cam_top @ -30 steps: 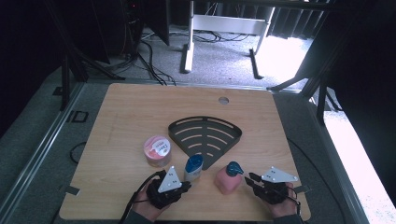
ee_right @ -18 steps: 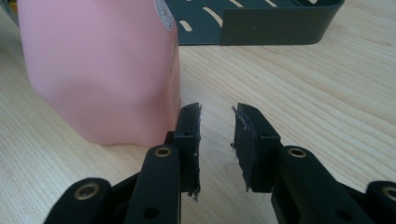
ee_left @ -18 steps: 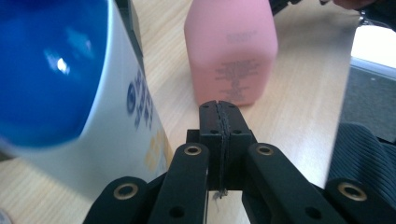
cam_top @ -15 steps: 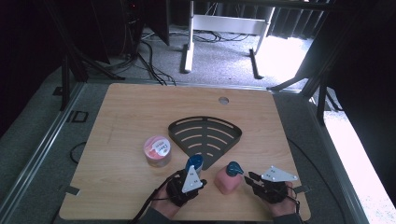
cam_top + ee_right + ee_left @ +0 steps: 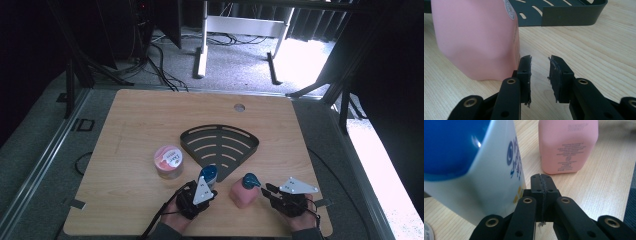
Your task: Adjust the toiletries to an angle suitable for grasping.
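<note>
Left gripper (image 5: 541, 178) clenched tight, pads meeting w/ nothing between; jaws have just been closing, empty. White bottle w/ blue cap (image 5: 486, 170) standing upright just beside it, off to the left of the fingertips in the left gripper view, touching or nearly touching the outer side of the jaw; cannot tell which. In the high view same bottle (image 5: 208, 175) right ahead of the left gripper (image 5: 200, 192), at the near tip of the black rack (image 5: 220, 145); long axis vertical. Probably a nudge or re-aim coming, since shut jaws can't take the bottle w/o reopening.

Right gripper (image 5: 540, 68) released, a gap between pads, nothing in it; pink bottle (image 5: 476, 40) just left of the left jaw in the right gripper view, close beside but not gripped. In the high view pink bottle (image 5: 244, 190) upright w/ teal cap, between the two hands, right gripper (image 5: 282, 197) nearer to it. Same pink bottle (image 5: 567, 145) seen beyond the shut tips in the left gripper view, apart from them.

Key relation: white bottle lies sideways off the left fingertips, not in line w/ them; left hand clearly nearer to it than right.

Count: 2 grippers; 2 bottles (1 white, 1 pink); 1 rack; 1 round pink tub (image 5: 168, 161) left of the rack, apart from both hands; 1 table (image 5: 140, 120).
</note>
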`<state>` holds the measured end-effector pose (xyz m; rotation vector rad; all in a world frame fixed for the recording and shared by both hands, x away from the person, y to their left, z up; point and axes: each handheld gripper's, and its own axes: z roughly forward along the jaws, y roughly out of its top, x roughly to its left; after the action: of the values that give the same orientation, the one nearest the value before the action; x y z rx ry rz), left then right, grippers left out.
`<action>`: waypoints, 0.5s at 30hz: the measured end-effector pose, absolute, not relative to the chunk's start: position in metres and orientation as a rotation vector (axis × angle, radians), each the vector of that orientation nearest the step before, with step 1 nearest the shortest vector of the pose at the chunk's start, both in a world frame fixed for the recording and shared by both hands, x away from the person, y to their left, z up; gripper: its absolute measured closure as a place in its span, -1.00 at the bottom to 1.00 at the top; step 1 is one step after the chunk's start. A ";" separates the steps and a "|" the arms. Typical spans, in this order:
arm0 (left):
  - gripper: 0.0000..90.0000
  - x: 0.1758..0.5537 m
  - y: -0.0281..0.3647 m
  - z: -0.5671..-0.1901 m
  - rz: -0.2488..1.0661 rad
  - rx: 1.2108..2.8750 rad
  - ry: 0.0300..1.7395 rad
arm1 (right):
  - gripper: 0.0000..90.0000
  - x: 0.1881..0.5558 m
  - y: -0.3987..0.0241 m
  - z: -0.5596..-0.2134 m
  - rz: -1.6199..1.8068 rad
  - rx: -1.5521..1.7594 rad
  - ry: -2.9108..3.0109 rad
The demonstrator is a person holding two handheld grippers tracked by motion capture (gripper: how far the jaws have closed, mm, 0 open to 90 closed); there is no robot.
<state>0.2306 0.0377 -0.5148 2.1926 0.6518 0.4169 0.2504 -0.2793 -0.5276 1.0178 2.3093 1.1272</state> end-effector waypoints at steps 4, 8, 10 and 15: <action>1.00 0.232 0.036 -0.518 0.422 2.194 0.663 | 0.57 0.251 -0.278 -0.528 1.130 1.015 2.313; 1.00 0.234 0.037 -0.518 0.429 2.193 0.673 | 0.58 0.251 -0.277 -0.528 1.133 1.008 2.316; 1.00 0.235 0.037 -0.519 0.432 2.190 0.682 | 0.58 0.251 -0.277 -0.528 1.136 1.007 2.317; 1.00 0.239 0.040 -0.520 0.437 2.185 0.707 | 0.61 0.251 -0.274 -0.528 1.153 0.998 2.328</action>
<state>0.2389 0.0397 -0.5196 2.1851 0.7072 0.4367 0.2512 -0.2741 -0.5283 0.9981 2.3283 1.1529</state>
